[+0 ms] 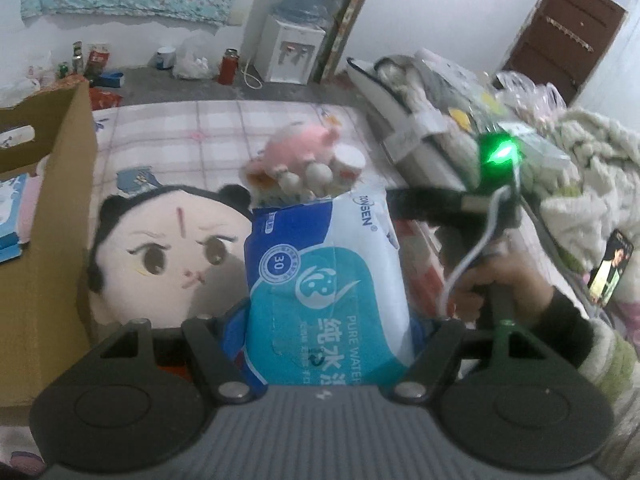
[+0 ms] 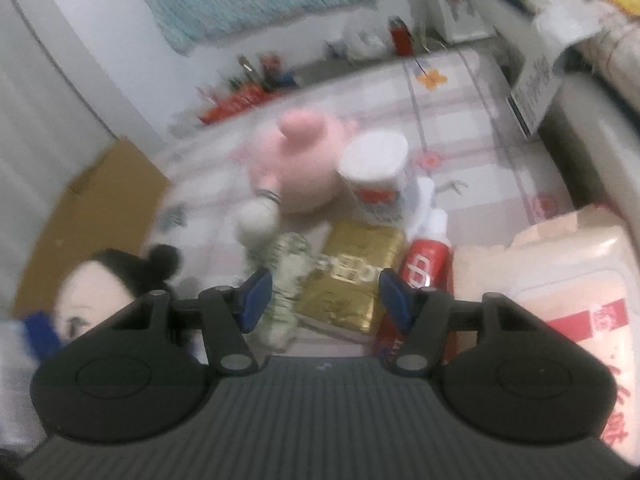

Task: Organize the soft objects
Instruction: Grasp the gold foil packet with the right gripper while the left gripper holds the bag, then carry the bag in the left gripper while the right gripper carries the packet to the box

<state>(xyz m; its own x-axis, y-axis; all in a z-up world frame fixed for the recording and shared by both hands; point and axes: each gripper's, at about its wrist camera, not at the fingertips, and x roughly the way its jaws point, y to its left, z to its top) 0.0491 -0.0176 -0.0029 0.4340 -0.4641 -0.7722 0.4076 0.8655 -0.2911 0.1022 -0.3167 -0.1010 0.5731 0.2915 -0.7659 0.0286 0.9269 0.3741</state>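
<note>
Jaws of the left gripper [image 1: 328, 332] clamp the blue wet-wipes pack [image 1: 326, 280], lifted clear; cardboard box [image 1: 48, 216] sits at 9 o'clock, likely drop target. Right gripper [image 2: 325, 298] is half-open and empty over the gold packet [image 2: 352, 280], pink plush [image 2: 298, 168] at 12.

Two plush toys [image 1: 160, 256] [image 1: 298, 152], one blue wipes pack [image 1: 324, 280], one cardboard box [image 1: 52, 216], one gold packet [image 2: 352, 276].
</note>
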